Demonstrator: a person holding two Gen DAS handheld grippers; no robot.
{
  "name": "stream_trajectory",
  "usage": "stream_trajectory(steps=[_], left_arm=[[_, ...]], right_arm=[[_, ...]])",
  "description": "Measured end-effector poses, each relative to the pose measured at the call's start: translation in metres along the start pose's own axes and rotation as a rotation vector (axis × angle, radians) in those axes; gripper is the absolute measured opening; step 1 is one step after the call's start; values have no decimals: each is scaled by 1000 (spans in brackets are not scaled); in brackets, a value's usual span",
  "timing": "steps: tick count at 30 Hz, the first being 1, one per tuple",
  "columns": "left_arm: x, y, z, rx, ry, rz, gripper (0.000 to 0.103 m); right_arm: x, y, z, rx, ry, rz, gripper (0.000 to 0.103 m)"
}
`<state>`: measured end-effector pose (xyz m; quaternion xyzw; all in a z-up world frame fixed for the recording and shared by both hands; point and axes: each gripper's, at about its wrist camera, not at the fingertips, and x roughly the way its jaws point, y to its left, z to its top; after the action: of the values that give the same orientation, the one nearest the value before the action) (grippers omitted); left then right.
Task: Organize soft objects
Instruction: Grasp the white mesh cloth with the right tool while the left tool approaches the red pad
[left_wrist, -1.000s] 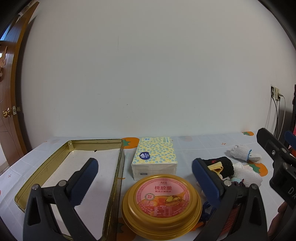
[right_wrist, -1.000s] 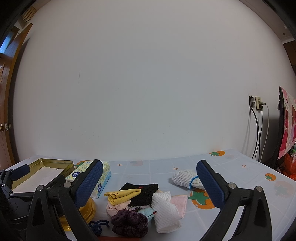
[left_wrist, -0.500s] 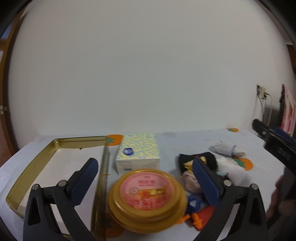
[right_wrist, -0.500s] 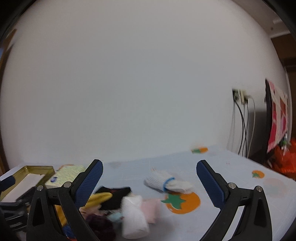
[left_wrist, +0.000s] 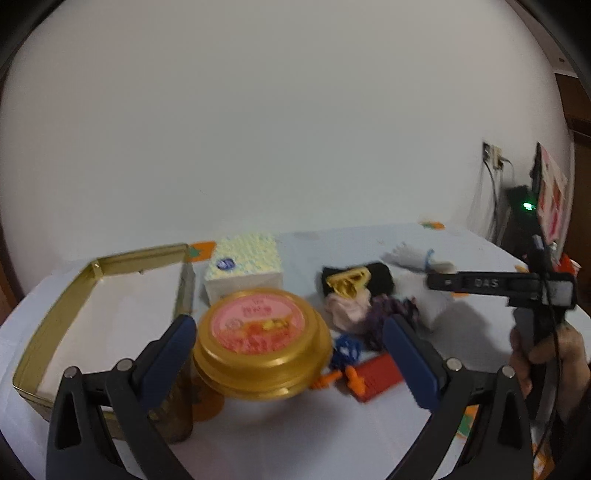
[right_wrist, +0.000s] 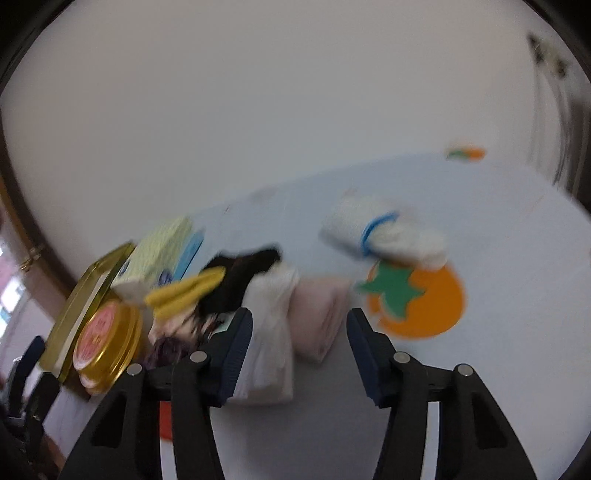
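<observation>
**Asker:** What lay ahead of the right gripper (right_wrist: 299, 345), going left to right?

**Describer:** Far to its left sat a gold tray (right_wrist: 86, 284) and a round gold tin (right_wrist: 105, 349) with a pink label. Nearer, still left of the claw, a tissue pack (right_wrist: 159, 254), a yellow cloth (right_wrist: 188, 291) and a black cloth (right_wrist: 243, 273) were heaped together. Directly before the claw, a white cloth (right_wrist: 271, 347) lay against its left pad, with a folded pink cloth (right_wrist: 321, 317) just ahead in the gap. Farther off and to the right rested a white roll with a blue band (right_wrist: 384, 232).

**Asker:** Was that claw gripping anything?

**Describer:** Not yet. Its jaws were closing, about half spread, and no pad pressed cloth from both sides. The view was blurred by motion.

**Asker:** And the left gripper (left_wrist: 290, 363)?

**Describer:** It was spread wide and empty, with the gold tin just ahead between its pads and the tray to its left.

**Asker:** How would the pickup best go?

**Describer:** Probably by centring on one cloth only, lowering until both pads flanked it, then pinching a thick fold so the neighbours stayed put.
</observation>
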<state>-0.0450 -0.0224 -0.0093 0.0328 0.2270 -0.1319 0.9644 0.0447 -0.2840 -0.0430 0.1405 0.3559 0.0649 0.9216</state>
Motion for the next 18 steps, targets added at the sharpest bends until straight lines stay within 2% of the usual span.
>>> stream_trajectory(steps=[3, 5, 7, 8, 9, 10, 11, 12, 15, 17, 18], left_arm=[[-2, -6, -4, 18, 44, -34, 102], [-2, -10, -6, 30, 64, -41, 102], [1, -17, -8, 46, 99, -59, 102], [3, -19, -8, 51, 111, -65, 102], [4, -22, -8, 57, 123, -73, 102], [6, -25, -9, 62, 135, -82, 101], [7, -28, -9, 66, 145, -91, 99], [10, -33, -10, 74, 161, -107, 98], [19, -45, -12, 99, 211, -136, 91], [25, -52, -12, 104, 240, -164, 79], [28, -57, -11, 110, 250, -184, 78]], right_arm=[[7, 9, -5, -54, 60, 39, 56], [12, 13, -8, -77, 96, 33, 56], [21, 9, -9, -65, 143, 33, 56], [19, 7, -9, -58, 136, 44, 56], [18, 6, -9, -53, 142, 50, 46], [18, 3, -10, -45, 154, 65, 22], [21, 0, -11, -36, 166, 82, 16], [21, -3, -11, -23, 170, 96, 16], [11, -9, -8, 14, 133, 159, 16], [-5, -14, -4, 38, 61, 200, 16], [-12, -16, -2, 45, 27, 210, 16]])
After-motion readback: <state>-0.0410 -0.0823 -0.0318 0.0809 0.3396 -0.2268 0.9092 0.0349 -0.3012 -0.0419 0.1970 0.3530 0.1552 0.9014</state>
